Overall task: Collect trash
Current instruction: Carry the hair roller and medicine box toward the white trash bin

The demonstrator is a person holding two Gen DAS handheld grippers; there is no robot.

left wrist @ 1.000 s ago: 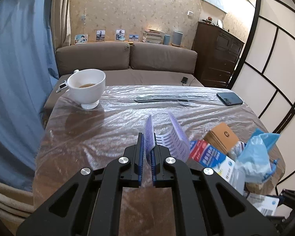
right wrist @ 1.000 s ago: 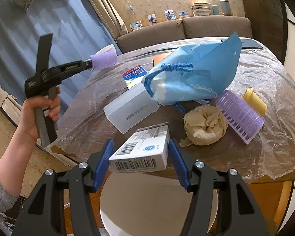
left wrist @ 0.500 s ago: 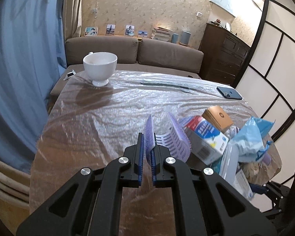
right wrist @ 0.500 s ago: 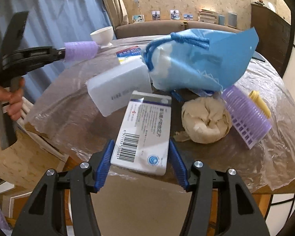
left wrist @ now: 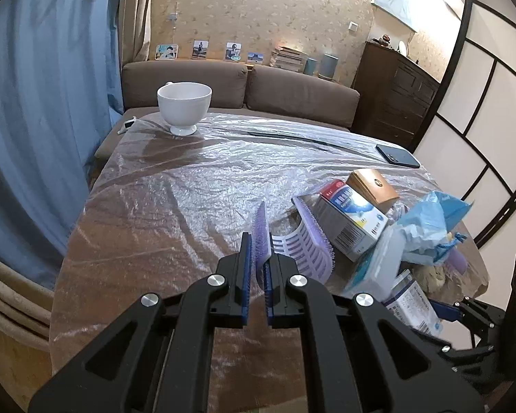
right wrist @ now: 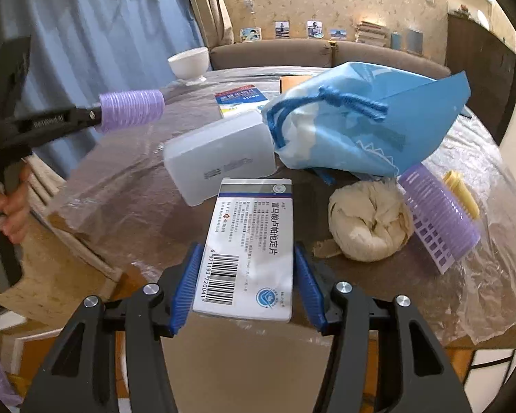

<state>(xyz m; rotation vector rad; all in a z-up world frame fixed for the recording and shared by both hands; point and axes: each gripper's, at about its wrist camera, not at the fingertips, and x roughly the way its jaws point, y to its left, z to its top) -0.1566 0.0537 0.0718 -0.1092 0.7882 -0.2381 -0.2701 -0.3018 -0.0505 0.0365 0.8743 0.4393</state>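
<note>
My left gripper (left wrist: pixel 256 268) is shut on the wall of a purple hair roller (left wrist: pixel 302 244), held a little above the film-covered table (left wrist: pixel 175 206). The right wrist view shows that roller (right wrist: pixel 130 110) at the left, with a hand on the gripper's handle. My right gripper (right wrist: pixel 247 285) is at the table's near edge. Its jaws are closing around a white medicine box (right wrist: pixel 254 237) that lies flat and overhangs the edge. The blue pads (right wrist: pixel 185 285) stand close along its long sides. I do not see them pressing on it.
Behind the box lie a translucent plastic case (right wrist: pixel 220 158), a blue drawstring bag (right wrist: pixel 361 127), a crumpled tissue (right wrist: pixel 368 223), a second purple roller (right wrist: pixel 437 213) and a yellow piece (right wrist: pixel 461 192). A white cup (left wrist: pixel 184 106), a phone (left wrist: pixel 397 156) and two cartons (left wrist: pixel 351 216) sit farther back.
My left gripper has carried the roller away from the cup and nearer the pile. The right jaws have narrowed around the white box, which now shows its top face.
</note>
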